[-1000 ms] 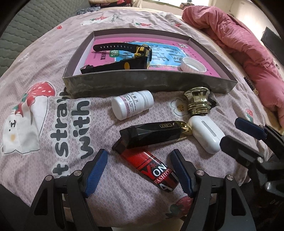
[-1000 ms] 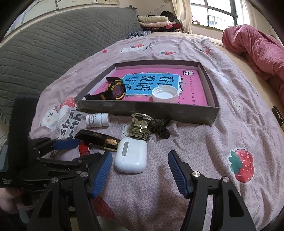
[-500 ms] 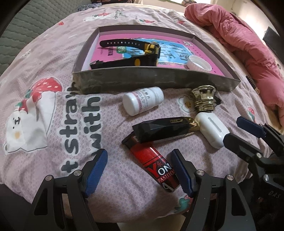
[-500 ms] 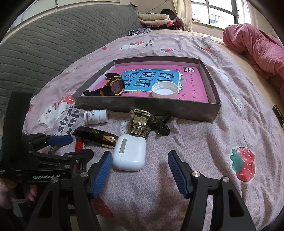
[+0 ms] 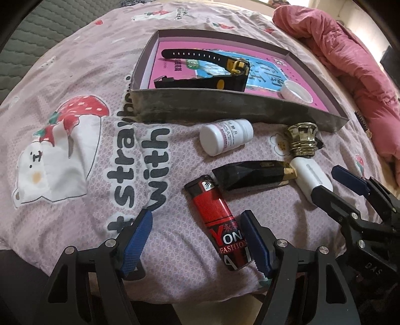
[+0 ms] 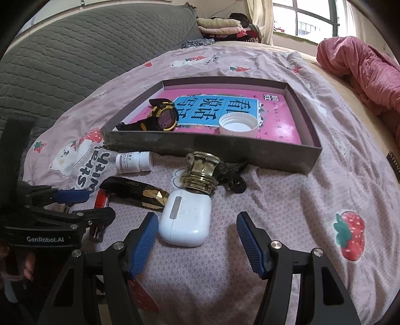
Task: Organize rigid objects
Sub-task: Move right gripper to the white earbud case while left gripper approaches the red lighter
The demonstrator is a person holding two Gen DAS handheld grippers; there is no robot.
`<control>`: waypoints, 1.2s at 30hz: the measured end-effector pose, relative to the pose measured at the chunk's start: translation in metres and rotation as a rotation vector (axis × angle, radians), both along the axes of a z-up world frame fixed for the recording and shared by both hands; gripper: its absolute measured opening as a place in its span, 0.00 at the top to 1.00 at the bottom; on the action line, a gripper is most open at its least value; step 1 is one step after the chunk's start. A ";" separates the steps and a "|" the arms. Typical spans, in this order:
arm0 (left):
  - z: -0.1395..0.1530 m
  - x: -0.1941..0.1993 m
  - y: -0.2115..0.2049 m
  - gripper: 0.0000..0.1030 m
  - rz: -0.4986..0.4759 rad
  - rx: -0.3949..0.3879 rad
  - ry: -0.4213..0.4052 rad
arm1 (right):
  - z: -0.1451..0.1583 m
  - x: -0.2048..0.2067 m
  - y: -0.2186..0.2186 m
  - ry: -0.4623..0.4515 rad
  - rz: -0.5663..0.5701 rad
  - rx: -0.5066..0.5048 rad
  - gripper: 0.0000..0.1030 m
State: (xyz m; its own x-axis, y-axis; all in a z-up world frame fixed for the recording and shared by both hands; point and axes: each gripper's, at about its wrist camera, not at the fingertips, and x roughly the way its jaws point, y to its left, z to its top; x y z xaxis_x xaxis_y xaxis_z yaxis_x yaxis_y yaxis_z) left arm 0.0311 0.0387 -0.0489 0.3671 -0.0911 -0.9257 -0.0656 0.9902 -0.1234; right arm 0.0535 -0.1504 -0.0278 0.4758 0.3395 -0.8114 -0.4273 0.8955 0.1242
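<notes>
Two grippers, left point(image 5: 195, 240) and right point(image 6: 197, 238), hover spread wide, holding nothing. Tray point(image 5: 225, 110) on the bed holds watch point(image 5: 212, 72) and cap point(image 5: 296, 92). Earbud case point(image 6: 186, 220), lighter point(image 5: 217, 220) and bottle point(image 5: 226, 138) lie just before it.

a home bedroom: a bed point(image 6: 275, 195) with a strawberry-print cover, a grey quilted headboard point(image 6: 82, 50), a rumpled pink duvet point(image 6: 362, 72), folded laundry point(image 6: 220, 27) by the window point(image 6: 315, 15).
</notes>
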 end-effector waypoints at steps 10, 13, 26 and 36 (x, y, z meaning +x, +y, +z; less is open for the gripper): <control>-0.002 -0.001 0.002 0.27 0.009 0.013 0.003 | -0.010 0.006 0.000 0.033 -0.031 0.027 0.37; -0.006 0.004 -0.001 0.27 0.025 0.008 -0.002 | -0.013 0.007 0.002 0.030 -0.037 0.017 0.37; -0.015 0.014 -0.018 0.27 0.057 0.076 -0.042 | -0.020 0.007 0.017 -0.008 -0.028 -0.072 0.37; -0.021 0.027 -0.030 0.24 0.072 0.098 -0.075 | -0.025 0.008 0.013 0.007 -0.025 -0.055 0.37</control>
